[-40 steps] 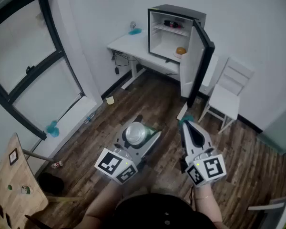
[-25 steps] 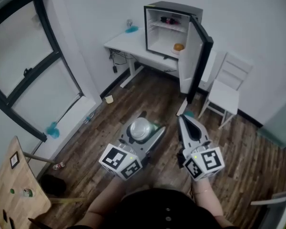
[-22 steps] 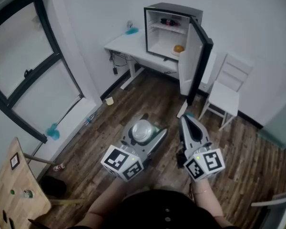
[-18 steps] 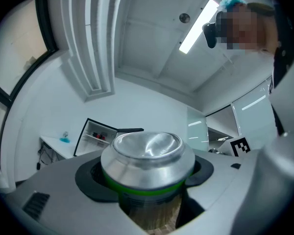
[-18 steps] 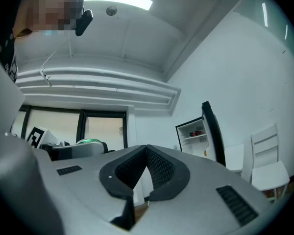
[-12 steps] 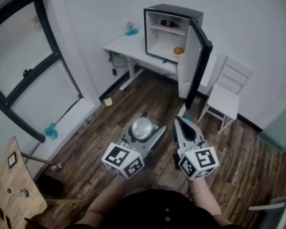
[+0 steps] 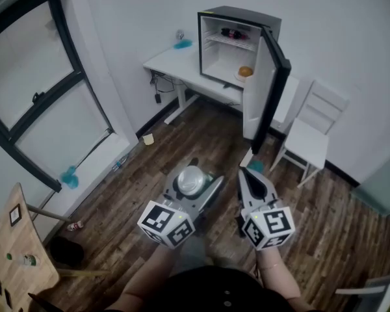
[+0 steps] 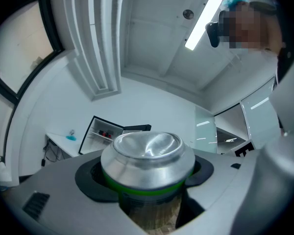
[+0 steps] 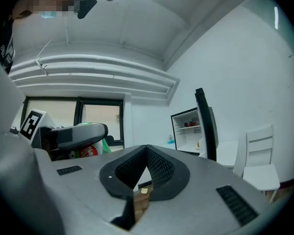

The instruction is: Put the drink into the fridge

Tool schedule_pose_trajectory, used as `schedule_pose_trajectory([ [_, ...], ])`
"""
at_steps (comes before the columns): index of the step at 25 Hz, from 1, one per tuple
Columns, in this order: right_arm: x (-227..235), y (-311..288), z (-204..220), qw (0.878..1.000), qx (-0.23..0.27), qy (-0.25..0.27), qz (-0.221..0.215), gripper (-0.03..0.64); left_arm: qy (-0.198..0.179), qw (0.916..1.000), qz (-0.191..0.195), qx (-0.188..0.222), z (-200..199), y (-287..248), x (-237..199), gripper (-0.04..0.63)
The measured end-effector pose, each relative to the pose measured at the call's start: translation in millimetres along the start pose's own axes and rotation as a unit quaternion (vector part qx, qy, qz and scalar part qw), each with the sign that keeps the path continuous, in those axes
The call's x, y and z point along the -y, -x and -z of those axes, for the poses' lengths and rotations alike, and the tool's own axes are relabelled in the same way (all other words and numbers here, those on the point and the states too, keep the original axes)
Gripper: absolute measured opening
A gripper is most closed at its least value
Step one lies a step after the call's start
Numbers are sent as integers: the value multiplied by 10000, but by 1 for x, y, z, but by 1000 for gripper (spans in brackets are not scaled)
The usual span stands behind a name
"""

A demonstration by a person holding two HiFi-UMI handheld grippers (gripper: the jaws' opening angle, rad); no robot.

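Note:
A silver drink can point(image 7: 189, 180) with a green band stands upright between the jaws of my left gripper point(image 7: 196, 172), which is shut on it above the wood floor. In the left gripper view the can point(image 8: 147, 156) fills the middle, top end facing the camera, clamped by the left gripper point(image 8: 148, 182). My right gripper point(image 7: 249, 174) hangs just to the right of it, jaws shut with nothing between them; its jaws point(image 9: 146, 155) meet in a closed V. The small black fridge point(image 7: 237, 43) stands on a white desk point(image 7: 175, 62) at the far wall, its door point(image 7: 273, 77) swung open to the right.
Inside the fridge are dark bottles on the upper shelf and an orange item point(image 7: 246, 71) below. A white chair point(image 7: 312, 135) stands right of the fridge door. A window point(image 7: 39, 103) runs along the left wall. A wooden board point(image 7: 16, 252) lies at the lower left.
Both grippers have drifted a little lower in the head view and the right one has come closer to the left. The can stays clamped in the left gripper. The fridge door stays open.

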State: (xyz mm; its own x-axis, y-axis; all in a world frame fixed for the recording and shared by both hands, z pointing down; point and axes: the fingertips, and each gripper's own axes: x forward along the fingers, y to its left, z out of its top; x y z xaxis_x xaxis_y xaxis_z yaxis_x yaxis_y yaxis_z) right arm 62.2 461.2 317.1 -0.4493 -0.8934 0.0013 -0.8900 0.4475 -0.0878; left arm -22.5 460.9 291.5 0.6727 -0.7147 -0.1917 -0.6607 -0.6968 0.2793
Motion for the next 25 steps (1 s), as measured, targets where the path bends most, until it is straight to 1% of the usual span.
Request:
schedule_pose_trajectory([
  [3,2,-6,-1,10000,-3,-17,-82,8,56,10000,-34,-20,2,-6,-5,347],
  [7,9,-23,-2,9994,160,-267,-127,8,61,10000,15,-65,5,-18,-19,347],
  [9,12,-38,-1,9994,142,-260,-159,8,64,9999,28,-85,7,-25,-29,347],
  [12,19,-65,0,9994,154,-249,-194,8,82,9999,76,-110,10,-41,-51,347],
  [14,27,-86,-1,9993,204,-246,-176,8,35,9998,173,-78,7,-55,-67,347],
  [19,42,-145,-10,9995,211,-216,-107,8,30,9995,225,-202,-5,-86,-112,347],
  [25,61,-209,-25,9992,364,-182,56,8,20,9987,468,-225,-23,-133,-162,347],
])
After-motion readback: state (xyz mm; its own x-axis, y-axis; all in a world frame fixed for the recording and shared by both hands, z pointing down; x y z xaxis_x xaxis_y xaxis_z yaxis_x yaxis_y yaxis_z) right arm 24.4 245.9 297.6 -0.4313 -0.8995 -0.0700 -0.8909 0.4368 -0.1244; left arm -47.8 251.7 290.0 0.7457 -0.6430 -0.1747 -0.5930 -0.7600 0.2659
